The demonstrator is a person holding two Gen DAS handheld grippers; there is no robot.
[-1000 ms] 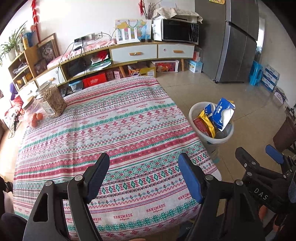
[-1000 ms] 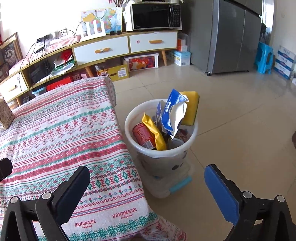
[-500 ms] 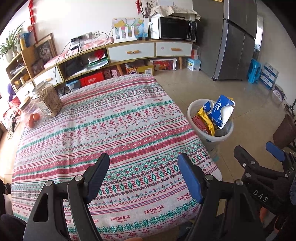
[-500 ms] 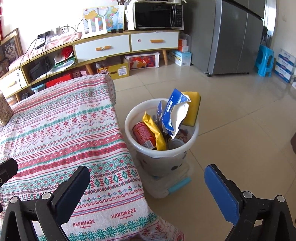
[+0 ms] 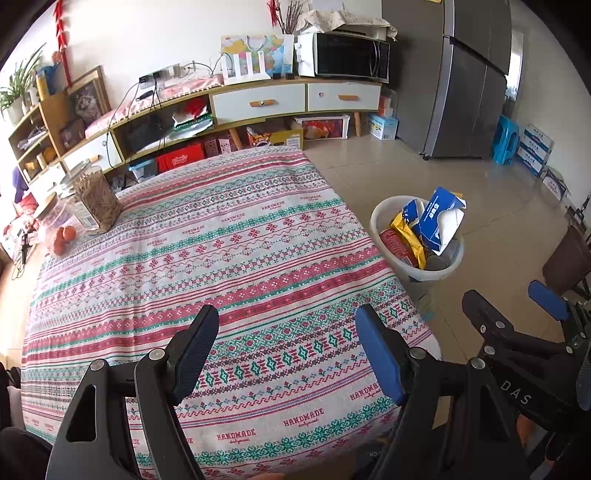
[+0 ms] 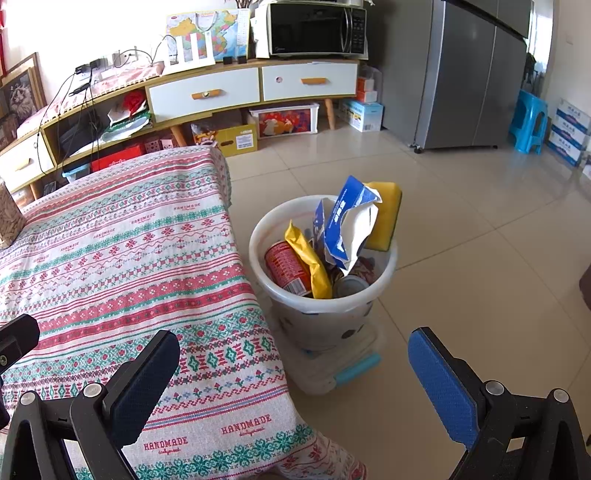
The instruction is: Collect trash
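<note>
A white bin [image 6: 325, 310] stands on the tiled floor right of the table; the left wrist view shows the same bin [image 5: 376, 221]. It holds a blue and white carton [image 6: 347, 229], a yellow sponge [image 6: 386, 214], a yellow wrapper [image 6: 308, 262], a red can [image 6: 286, 267] and a silver can [image 6: 351, 286]. My left gripper [image 5: 286, 339] hangs open over the near part of the patterned tablecloth [image 5: 207, 258], nothing between its fingers. My right gripper [image 6: 291, 365] is open too, above the table's corner and the floor in front of the bin.
Two glass jars [image 5: 94, 203] stand at the table's far left corner. A clear lidded box [image 6: 332, 369] sits under the bin. A low cabinet [image 6: 207, 96] with a microwave [image 6: 314, 29] lines the back wall, a grey fridge [image 6: 469, 74] and blue stool [image 6: 528, 122] to the right.
The left wrist view has drawn back slightly, so table and bin look a little farther. The right gripper has kept still. Both grippers stay open.
</note>
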